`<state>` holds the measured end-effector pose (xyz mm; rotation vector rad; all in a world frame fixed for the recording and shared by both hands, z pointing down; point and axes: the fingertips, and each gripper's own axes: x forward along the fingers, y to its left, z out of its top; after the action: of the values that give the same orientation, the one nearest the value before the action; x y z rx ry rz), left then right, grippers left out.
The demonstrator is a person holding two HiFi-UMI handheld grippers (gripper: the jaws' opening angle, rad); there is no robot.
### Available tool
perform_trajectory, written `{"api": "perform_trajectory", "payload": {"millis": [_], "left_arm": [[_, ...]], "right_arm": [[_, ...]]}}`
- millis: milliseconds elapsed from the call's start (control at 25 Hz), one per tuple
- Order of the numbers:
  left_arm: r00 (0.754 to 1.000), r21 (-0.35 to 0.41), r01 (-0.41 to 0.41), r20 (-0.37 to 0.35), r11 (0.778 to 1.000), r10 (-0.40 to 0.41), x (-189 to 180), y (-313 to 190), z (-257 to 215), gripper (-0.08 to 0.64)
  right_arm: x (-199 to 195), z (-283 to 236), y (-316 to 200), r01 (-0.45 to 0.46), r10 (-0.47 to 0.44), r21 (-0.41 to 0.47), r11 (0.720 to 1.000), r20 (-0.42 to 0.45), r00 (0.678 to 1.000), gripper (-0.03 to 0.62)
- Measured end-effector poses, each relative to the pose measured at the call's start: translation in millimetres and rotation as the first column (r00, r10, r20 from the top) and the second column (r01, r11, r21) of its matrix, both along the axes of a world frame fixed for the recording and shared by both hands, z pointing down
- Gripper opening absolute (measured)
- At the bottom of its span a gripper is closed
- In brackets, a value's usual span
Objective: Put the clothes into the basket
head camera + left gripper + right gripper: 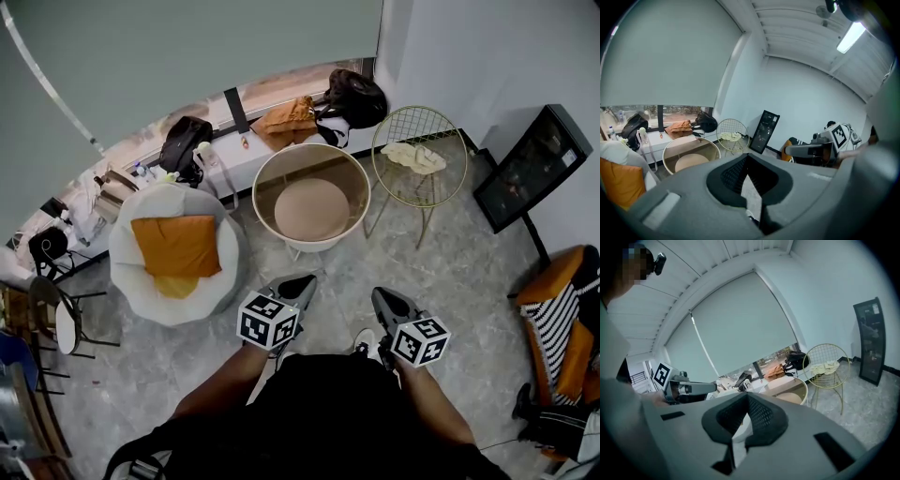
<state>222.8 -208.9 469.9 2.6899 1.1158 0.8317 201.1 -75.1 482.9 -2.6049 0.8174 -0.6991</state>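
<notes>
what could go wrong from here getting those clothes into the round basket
The pale cloth lies on a thin-legged wire chair; pulling it may snag the wire or tip the chair. The orange garment sits against a black bag, so a grab may catch the bag too. The left gripper and right gripper are both shut and empty; reaching in shut would only push cloth.

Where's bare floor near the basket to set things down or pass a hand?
Free: floor bordered by the wire chair, black panel and striped chair; also the strip between basket, left gripper and right gripper. Basket holds nothing. Crowded: the windowsill, with bags and an orange garment.
</notes>
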Motion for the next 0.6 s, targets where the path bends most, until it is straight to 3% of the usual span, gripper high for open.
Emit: {"api": "perform_trajectory", "payload": {"millis": [600], "left_arm": [[0.998,0.022,-0.059,-0.006,0.998,0.059,6,30,-3,0.000]], "right_arm": [[10,-10,16,0.000,-0.002,-0.043,0.999,-0.038,0.999,0.015]]}}
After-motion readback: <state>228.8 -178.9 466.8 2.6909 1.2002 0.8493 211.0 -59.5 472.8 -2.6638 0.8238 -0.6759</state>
